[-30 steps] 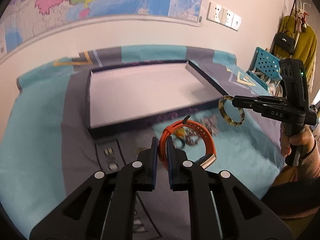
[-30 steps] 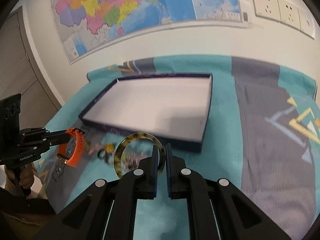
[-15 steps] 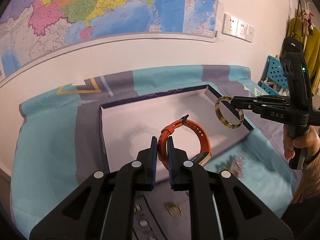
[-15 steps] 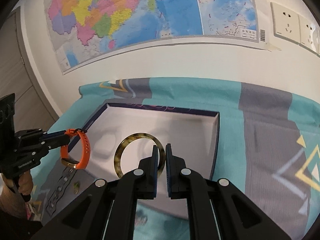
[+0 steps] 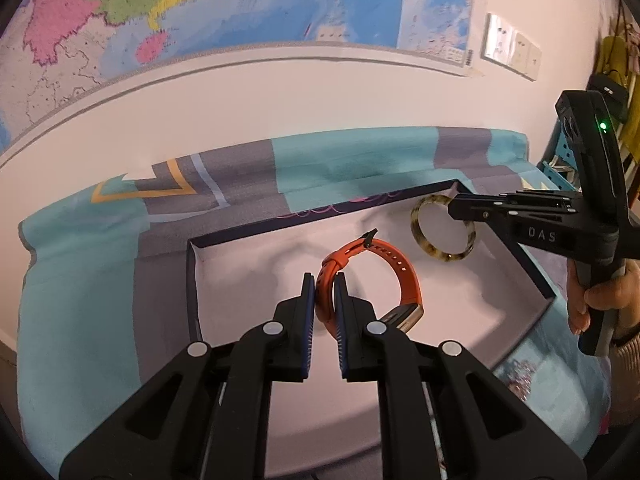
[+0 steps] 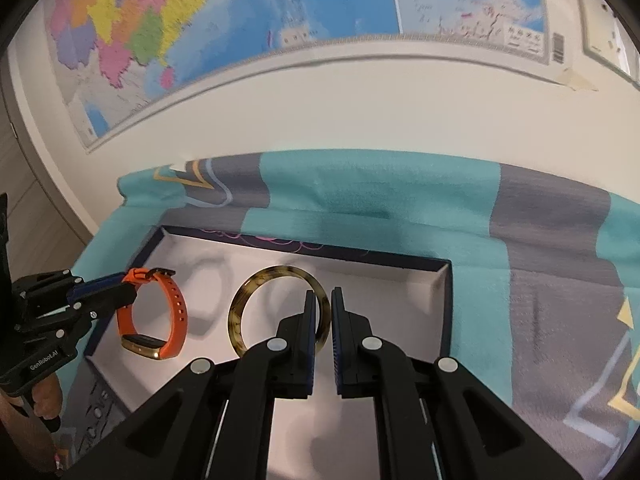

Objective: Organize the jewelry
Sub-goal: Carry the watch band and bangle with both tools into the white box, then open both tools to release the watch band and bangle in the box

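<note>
Two grippers were held above a shallow dark-rimmed tray (image 5: 192, 280) with a pale lining, which lay on a teal and grey patterned cloth (image 5: 80, 280) against a white wall. The left gripper (image 5: 323, 292) had its blue-padded jaws pressed onto the strap of an orange watch band (image 5: 404, 276), which hung as a closed loop over the left half of the tray, its gold-coloured case at the bottom of the loop. From the right wrist view the same band (image 6: 178, 304) hung off the left gripper's tip (image 6: 124, 290), clear of the lining as far as could be told. The right gripper (image 6: 324, 312) was clamped on the rim of a tortoiseshell bangle (image 6: 240, 312), a mottled brown and yellow ring held upright over the middle of the tray; in the left wrist view the bangle (image 5: 420, 236) sat near the tray's far right corner, at the tip of the right gripper (image 5: 454, 210). Band and bangle were near each other but apart. A person's hand (image 5: 600, 300) gripped the handle of the right gripper, on which a small green light (image 5: 603, 125) glowed. A colourful map (image 6: 200, 20) covered the wall above the cloth, with white wall sockets (image 5: 508, 50) beside it.
</note>
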{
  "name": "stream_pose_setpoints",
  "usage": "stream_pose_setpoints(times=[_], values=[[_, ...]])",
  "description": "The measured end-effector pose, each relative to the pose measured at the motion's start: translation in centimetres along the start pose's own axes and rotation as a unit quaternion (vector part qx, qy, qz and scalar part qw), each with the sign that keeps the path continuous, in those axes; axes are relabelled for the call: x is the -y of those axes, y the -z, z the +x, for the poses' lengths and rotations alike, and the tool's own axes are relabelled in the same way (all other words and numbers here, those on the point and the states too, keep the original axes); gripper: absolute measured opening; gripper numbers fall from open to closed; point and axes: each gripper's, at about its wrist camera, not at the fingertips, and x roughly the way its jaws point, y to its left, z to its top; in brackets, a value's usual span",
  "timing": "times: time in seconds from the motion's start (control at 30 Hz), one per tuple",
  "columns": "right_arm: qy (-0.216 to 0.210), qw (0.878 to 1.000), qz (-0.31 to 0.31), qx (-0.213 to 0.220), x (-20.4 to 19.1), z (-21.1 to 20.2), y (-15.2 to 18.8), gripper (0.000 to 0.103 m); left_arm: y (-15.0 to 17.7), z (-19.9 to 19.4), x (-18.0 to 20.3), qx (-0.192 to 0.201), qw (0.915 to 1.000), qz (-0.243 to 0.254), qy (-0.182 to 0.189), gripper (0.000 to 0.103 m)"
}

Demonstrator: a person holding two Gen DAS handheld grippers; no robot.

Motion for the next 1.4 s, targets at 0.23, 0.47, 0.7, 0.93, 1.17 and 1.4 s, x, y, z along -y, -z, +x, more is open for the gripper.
stream_pose_setpoints(times=[0.23,0.47,0.7,0.93,1.17,1.4], values=[[-0.002,1.0,0.018,-0.023,0.2,2.5,-0.8,0.006,-0.9,2.8,-0.7,-0.023,0.9997,0.003,-0.009,0.01],[0.007,0.998,0.024,-0.049,0.2,3.8,-1.6,0.007,-1.6,4.6,-0.5,-0.041,0.9989,0.015,-0.019,0.01],[0.015,0.998,0.029,-0.062,0.3,4.5,-2.0,0.007,-2.4,5.7,-0.5,-0.054,0.9982,0.014,-0.024,0.01],[0.021,0.998,0.033,-0.053,0.4,4.0,-1.9,0.014,-2.9,7.8,-0.9,-0.086,0.9957,0.0,-0.033,0.008],[0.009,0.999,0.013,-0.034,-0.3,2.2,-0.6,0.025,-3.0,7.1,-1.5,-0.068,0.9962,-0.026,-0.047,0.016],[-0.026,1.0,0.0,0.005,-0.9,-2.7,2.3,0.042,-1.4,1.5,-0.9,-0.001,0.9989,-0.021,-0.043,0.038]])
